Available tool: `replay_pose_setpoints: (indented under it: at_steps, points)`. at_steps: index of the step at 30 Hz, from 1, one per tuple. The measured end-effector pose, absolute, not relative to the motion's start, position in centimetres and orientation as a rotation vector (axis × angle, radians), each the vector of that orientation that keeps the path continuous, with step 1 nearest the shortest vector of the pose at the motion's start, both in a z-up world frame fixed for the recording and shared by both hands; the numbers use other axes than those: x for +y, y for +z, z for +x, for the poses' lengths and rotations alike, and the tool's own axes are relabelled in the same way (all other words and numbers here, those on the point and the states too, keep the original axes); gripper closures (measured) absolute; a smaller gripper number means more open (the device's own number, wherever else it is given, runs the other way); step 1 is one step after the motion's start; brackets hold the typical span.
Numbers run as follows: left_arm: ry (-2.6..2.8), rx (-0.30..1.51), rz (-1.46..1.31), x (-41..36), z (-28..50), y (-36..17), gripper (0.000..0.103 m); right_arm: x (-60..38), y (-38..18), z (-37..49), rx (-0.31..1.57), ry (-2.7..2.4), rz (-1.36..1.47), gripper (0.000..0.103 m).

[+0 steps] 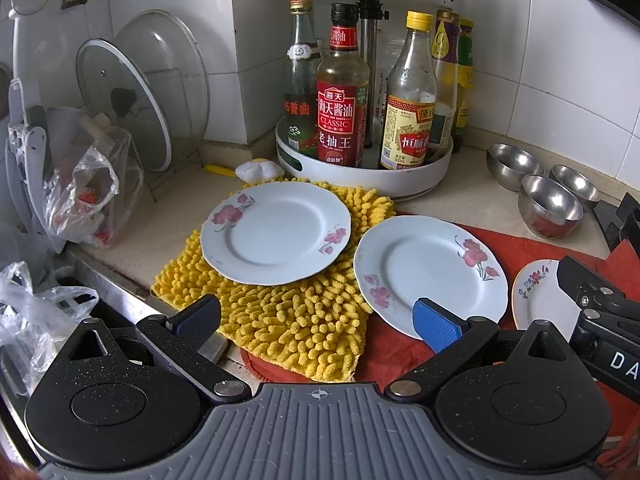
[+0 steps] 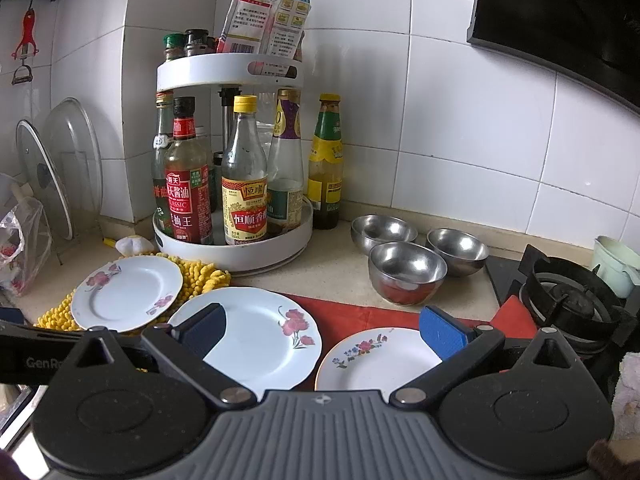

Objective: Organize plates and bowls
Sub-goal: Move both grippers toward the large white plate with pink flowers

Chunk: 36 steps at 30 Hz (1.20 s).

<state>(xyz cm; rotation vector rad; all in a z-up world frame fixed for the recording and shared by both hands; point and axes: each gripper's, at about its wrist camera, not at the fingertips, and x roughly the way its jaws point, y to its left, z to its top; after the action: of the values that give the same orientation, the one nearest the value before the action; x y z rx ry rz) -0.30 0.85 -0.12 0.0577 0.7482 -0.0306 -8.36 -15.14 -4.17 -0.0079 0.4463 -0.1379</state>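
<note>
Two matching black grippers, left gripper (image 1: 318,322) and right gripper (image 2: 324,330), with ribbed grey bodies, silver pivot screws and blue finger pads (image 1: 438,325).

A home kitchen: tiled walls, gas burner (image 2: 576,304), sauce bottles (image 2: 188,184).

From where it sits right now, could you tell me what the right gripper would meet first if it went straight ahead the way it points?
Probably plates: the open right gripper points between the middle pink-flowered plate and the small floral plate. Past them lie the red cloth and the nearest steel bowl. Height is unclear.
</note>
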Motion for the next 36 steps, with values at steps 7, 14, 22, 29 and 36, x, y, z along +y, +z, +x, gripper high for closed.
replay_pose_setpoints:
  at_steps: [7,14,22,29,36]
  points:
    - [-0.058,0.762,0.070,0.7,-0.7,-0.3,0.000,-15.4,-4.8,-8.9,0.470,-0.178,-0.001,0.003]
    - [-0.076,0.768,0.079,-0.1,-0.7,-0.5,0.000,-16.0,-4.9,-9.5,0.475,-0.206,0.005,0.003]
    - [-0.102,0.780,0.086,-0.6,-0.7,-0.9,0.000,-16.3,-5.2,-9.6,0.499,-0.217,0.013,0.003]
    - [-0.110,0.772,0.092,-0.9,-0.9,-0.8,0.000,-16.5,-4.9,-9.8,0.488,-0.223,0.008,0.003]
    - [-0.110,0.779,0.099,-1.3,-0.7,-1.0,0.000,-16.7,-5.2,-9.5,0.499,-0.218,0.010,0.003]
